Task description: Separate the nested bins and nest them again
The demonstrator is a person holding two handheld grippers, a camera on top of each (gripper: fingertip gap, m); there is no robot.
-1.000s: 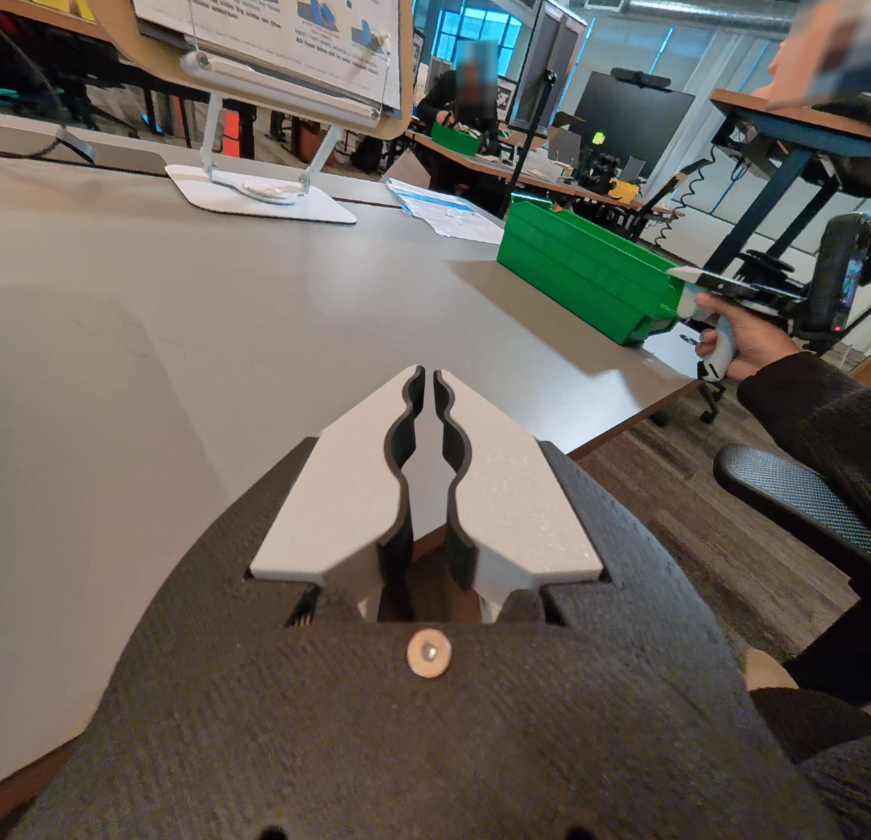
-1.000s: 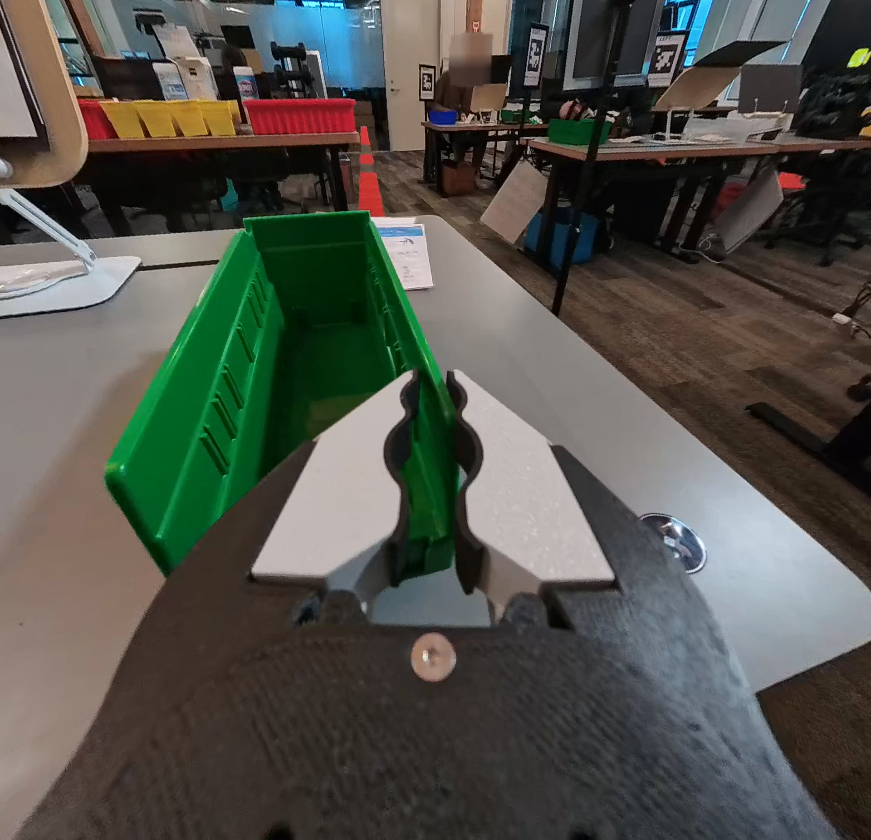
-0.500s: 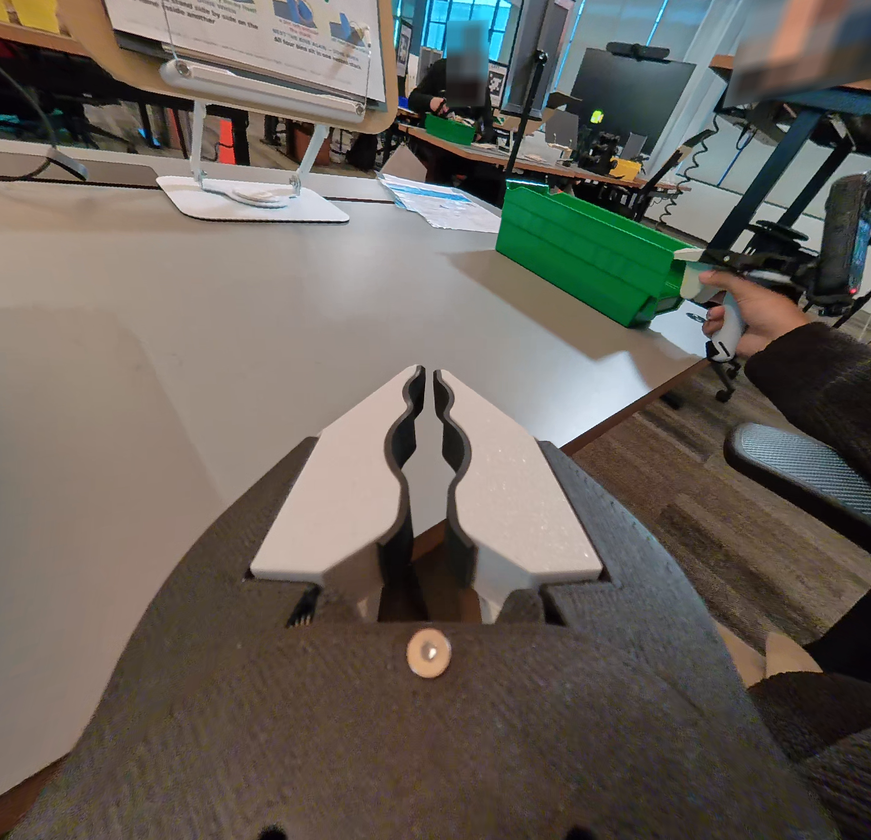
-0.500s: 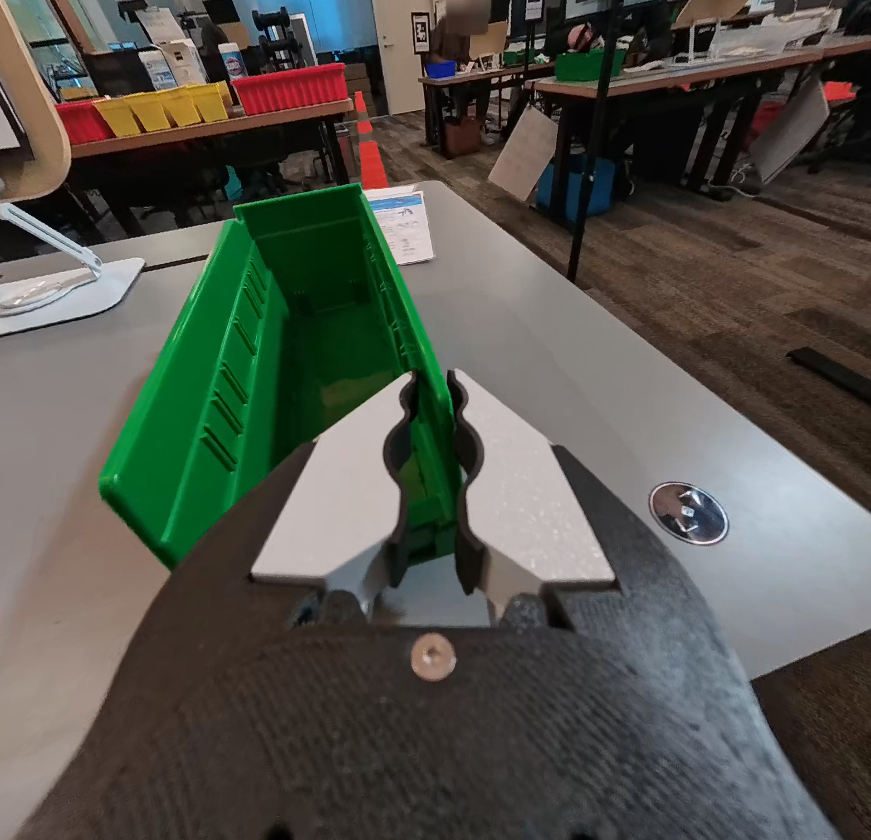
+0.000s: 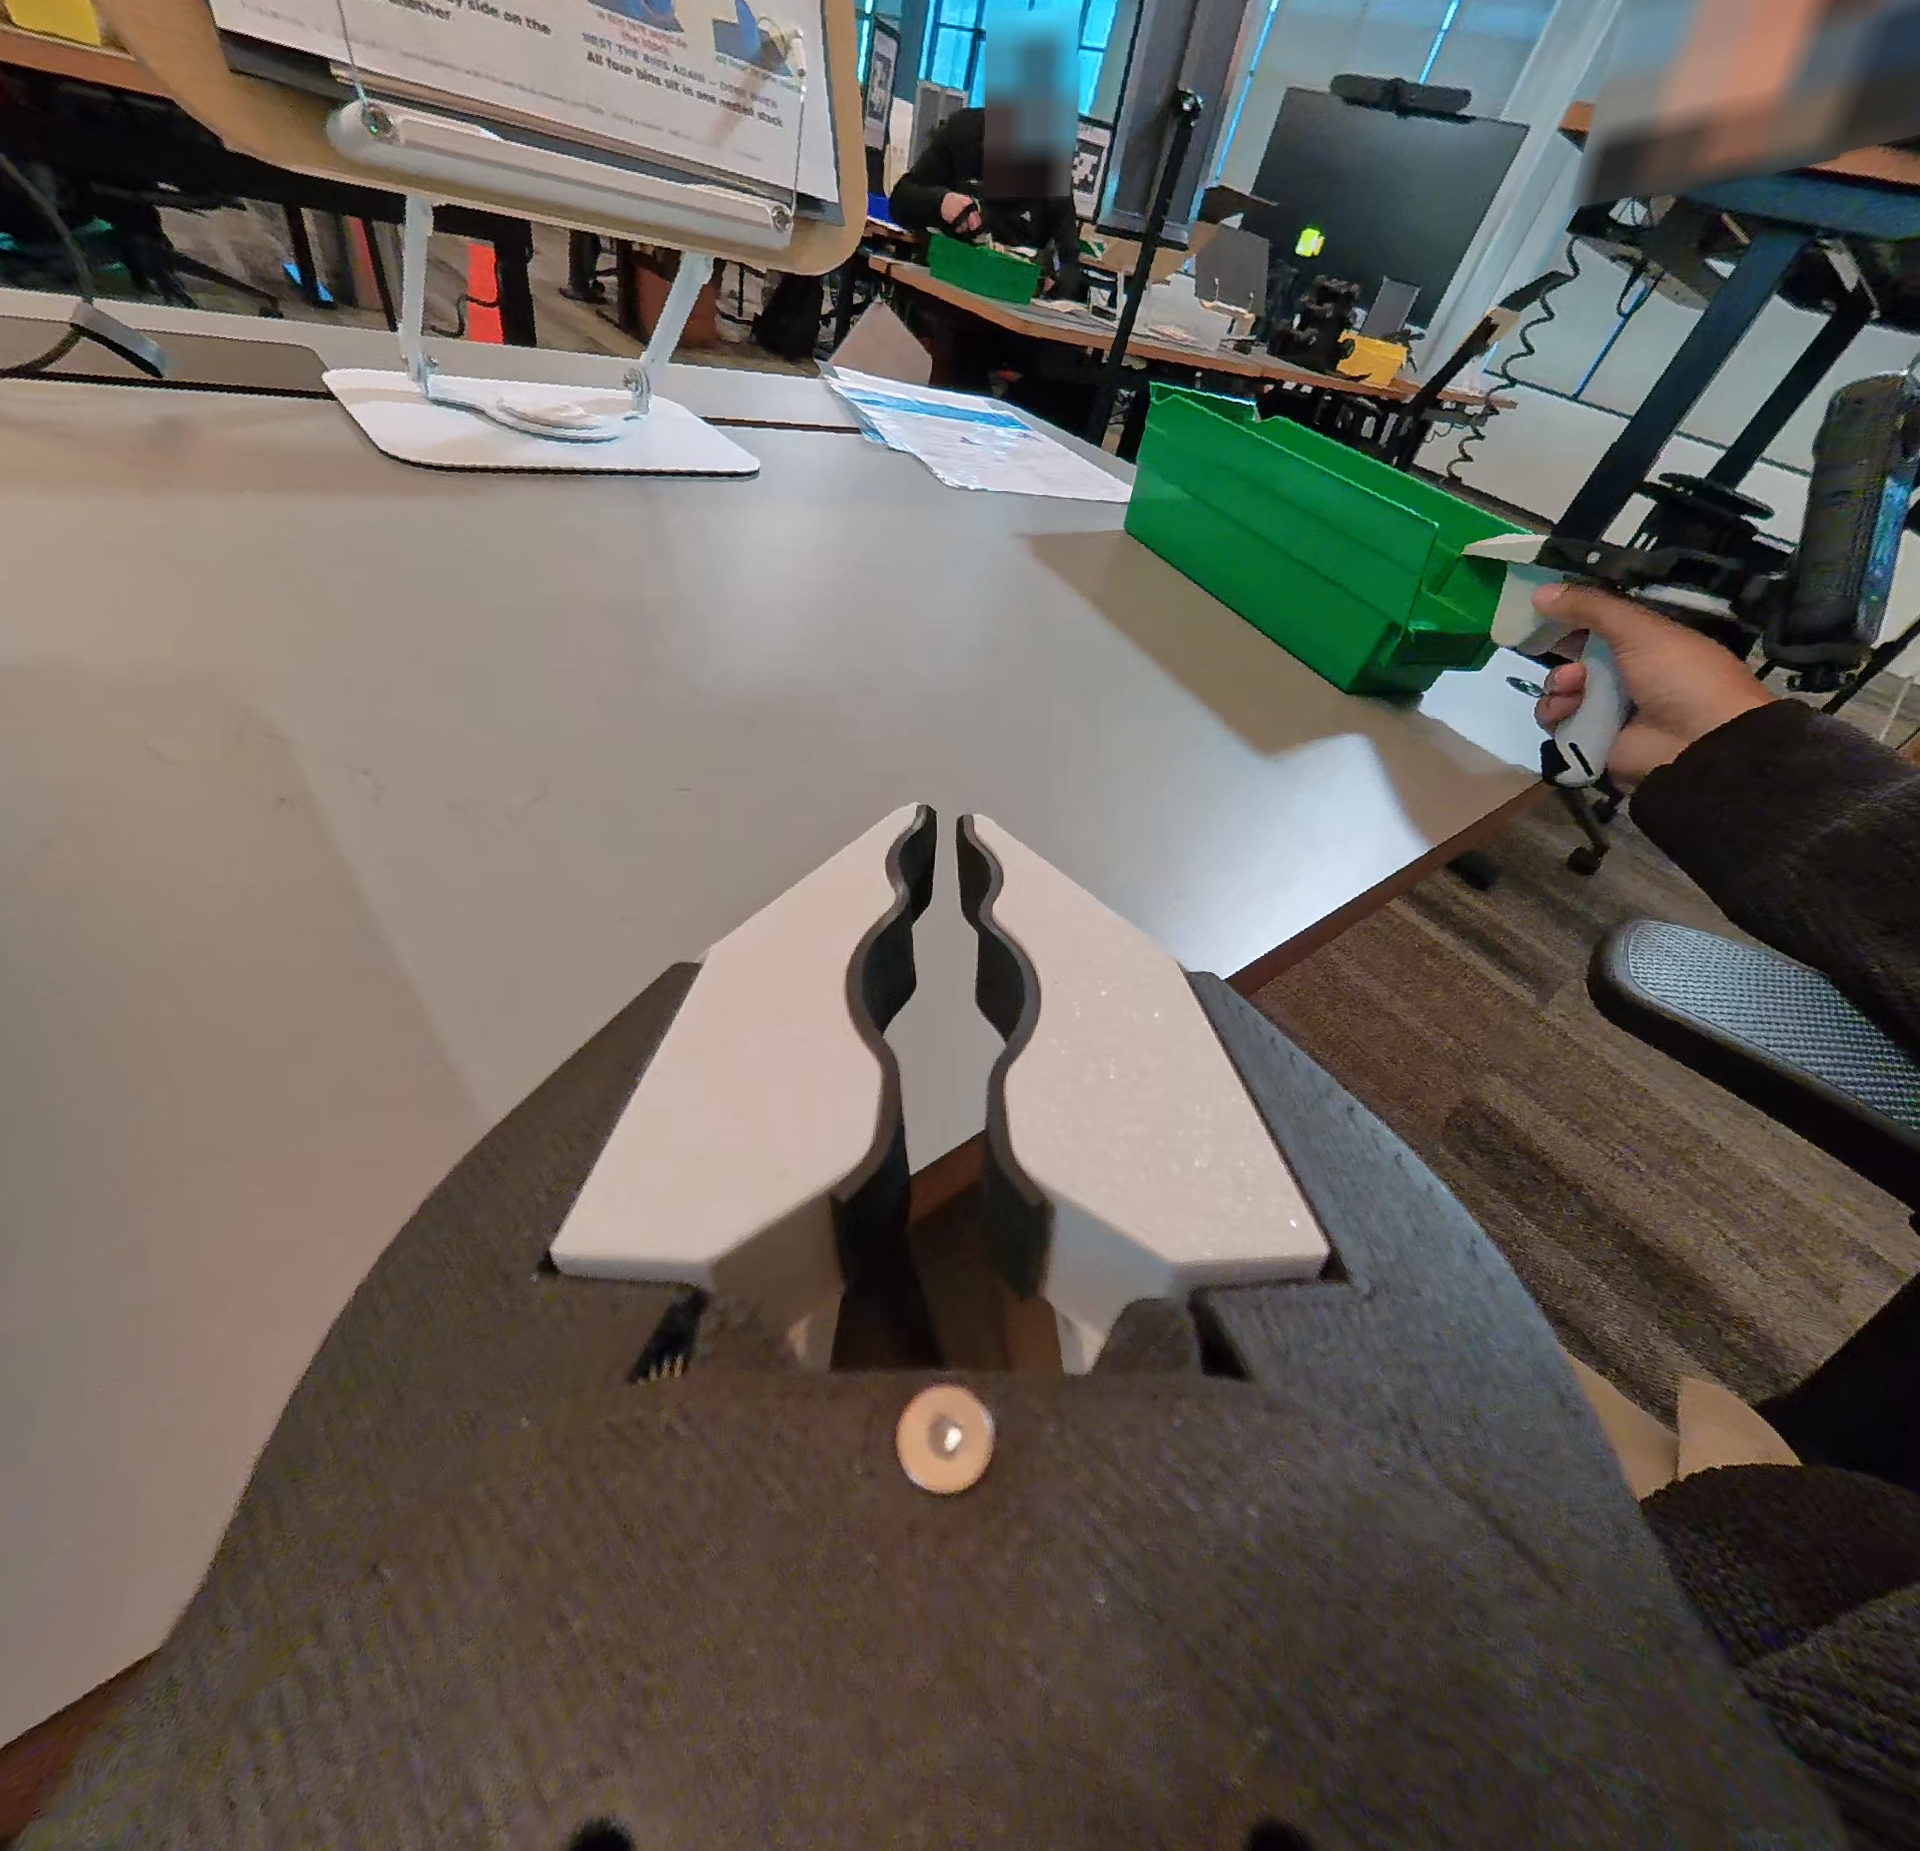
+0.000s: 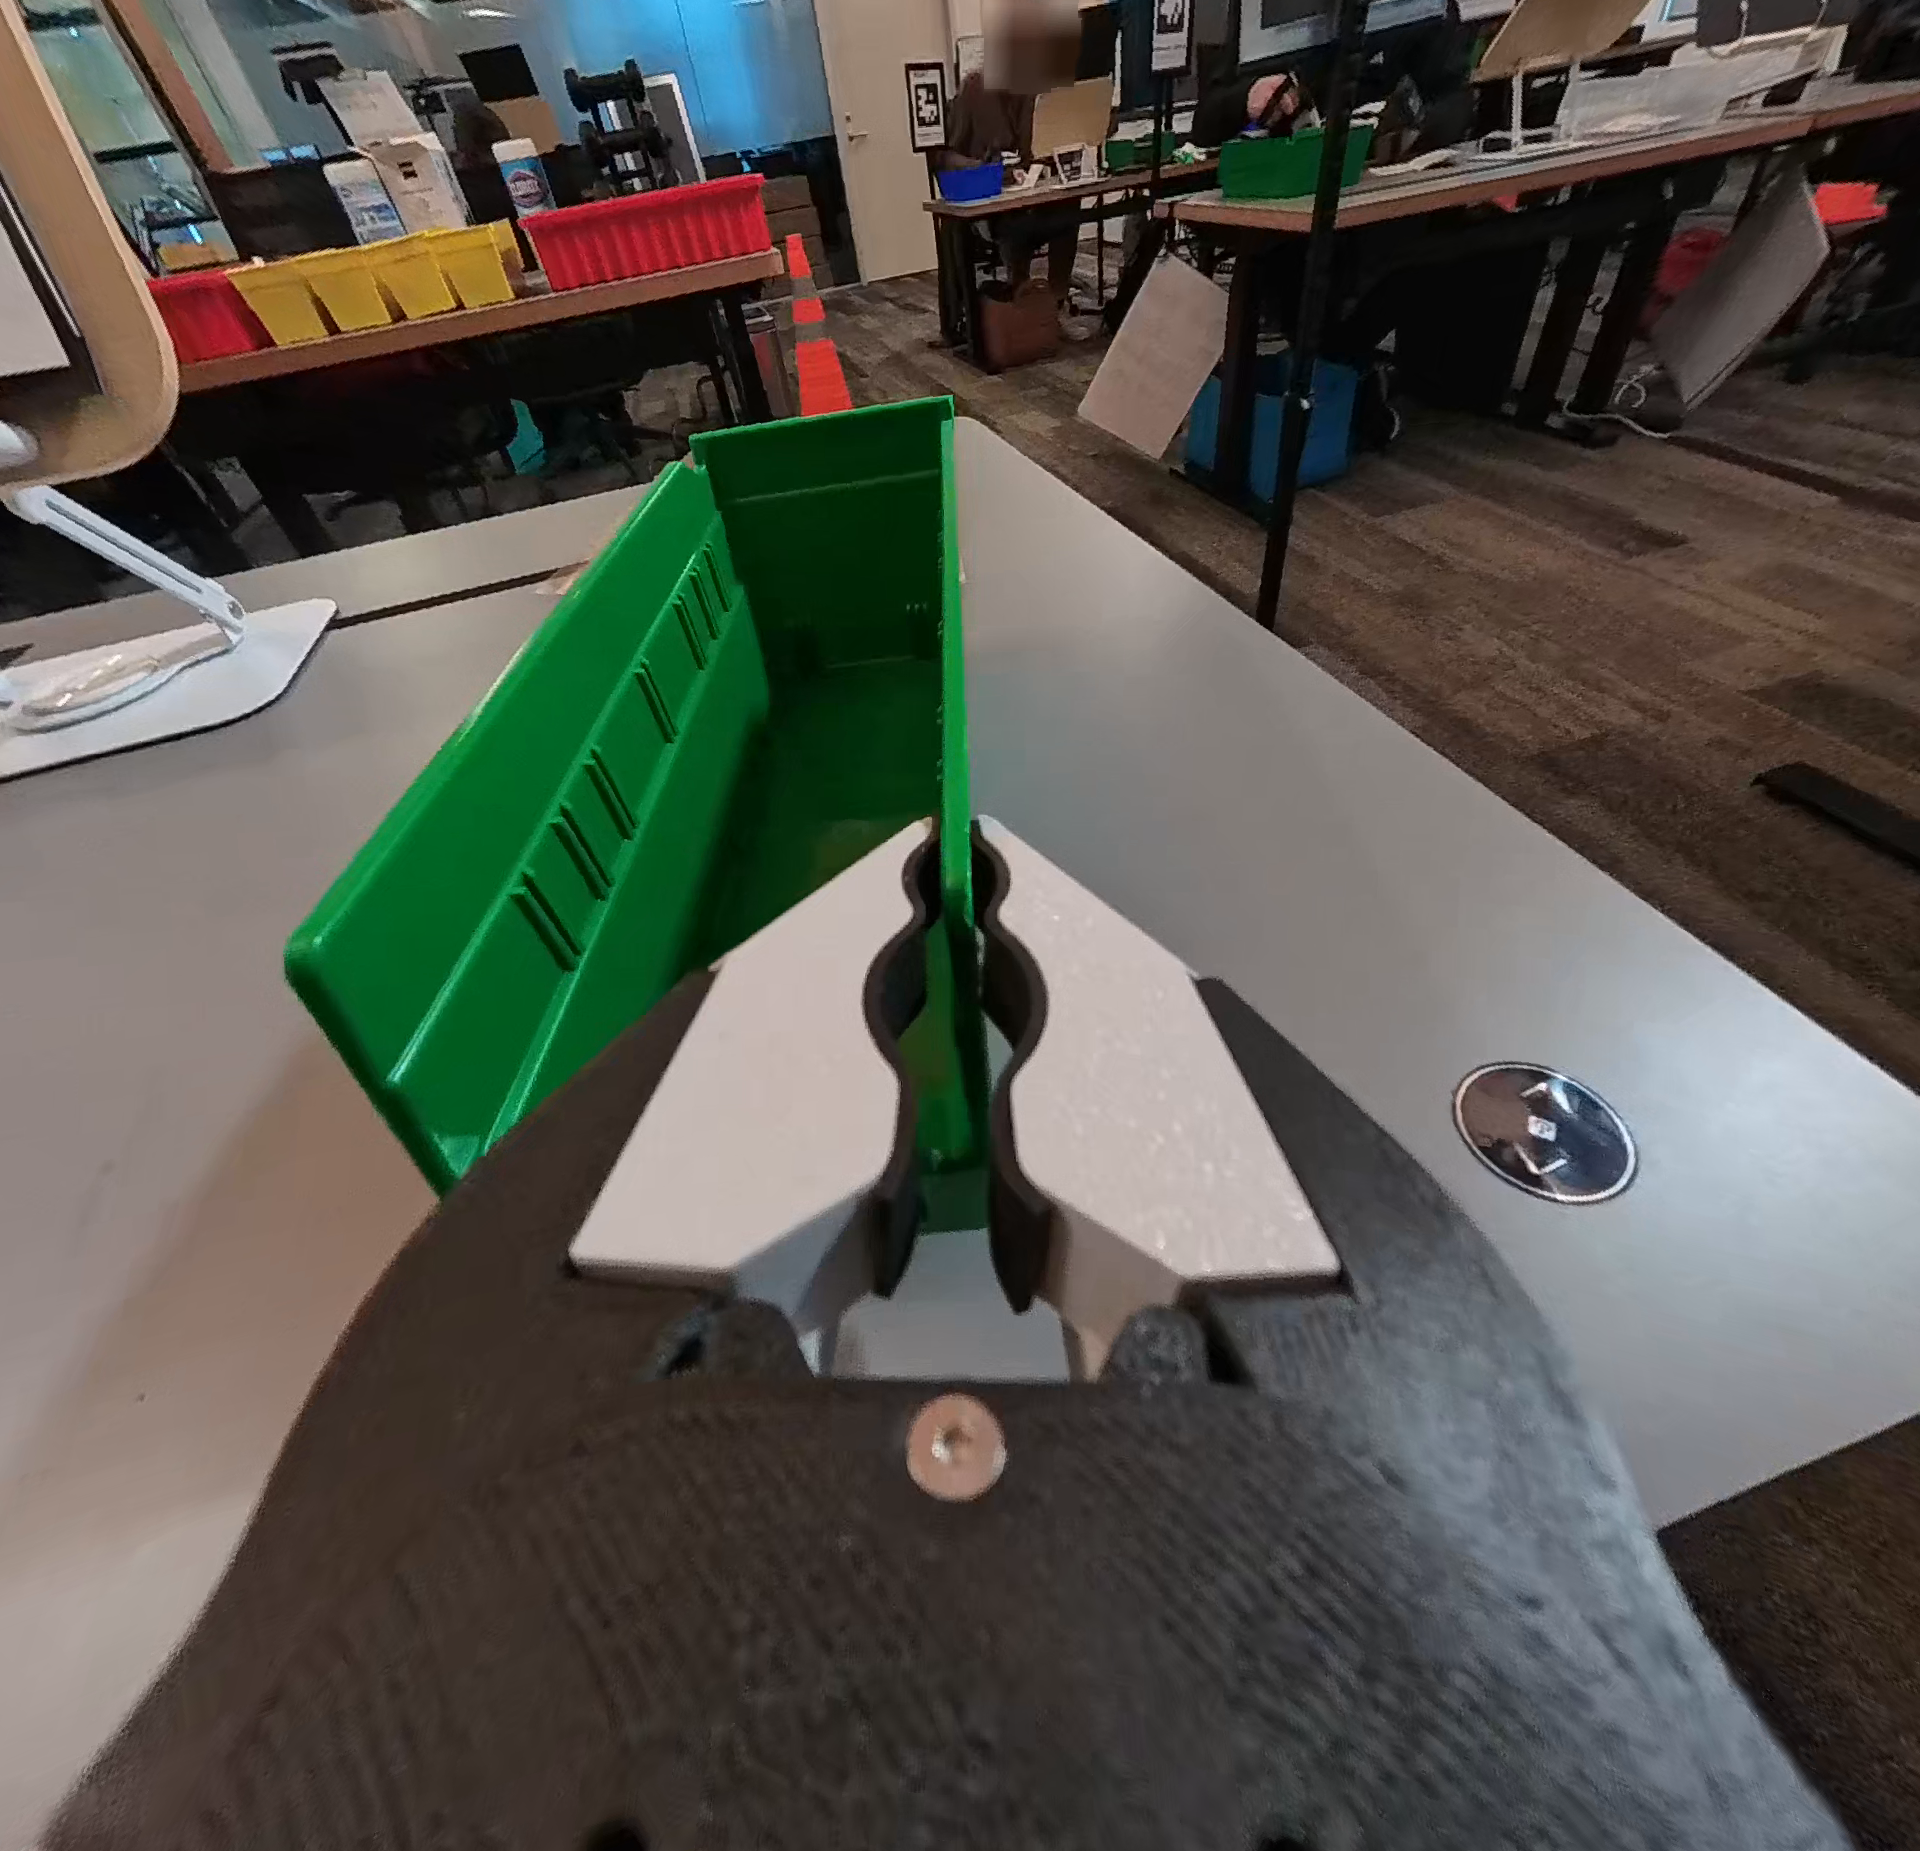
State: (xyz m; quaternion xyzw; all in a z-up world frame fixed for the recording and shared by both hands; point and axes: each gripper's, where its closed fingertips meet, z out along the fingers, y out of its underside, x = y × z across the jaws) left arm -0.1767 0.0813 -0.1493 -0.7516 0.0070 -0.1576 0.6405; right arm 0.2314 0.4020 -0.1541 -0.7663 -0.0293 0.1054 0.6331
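The nested green bins stand near the right end of the grey table. In the right wrist view the top green bin is open toward me and tilted. My right gripper is shut on its right side wall, one finger inside and one outside. This gripper also shows in the left wrist view, held by a hand at the bins' near end. My left gripper is shut and empty, low over the table's front part, well left of the bins.
A document stand with a white base and paper sheets sit at the table's back. A round metal grommet lies right of the bins. A chair armrest is beyond the table's front edge. Other tables with coloured bins stand behind.
The right gripper's fingers have closed tighter on the bin wall, and the bin has swung and tilted in its view. The left gripper has hardly moved and stays shut.
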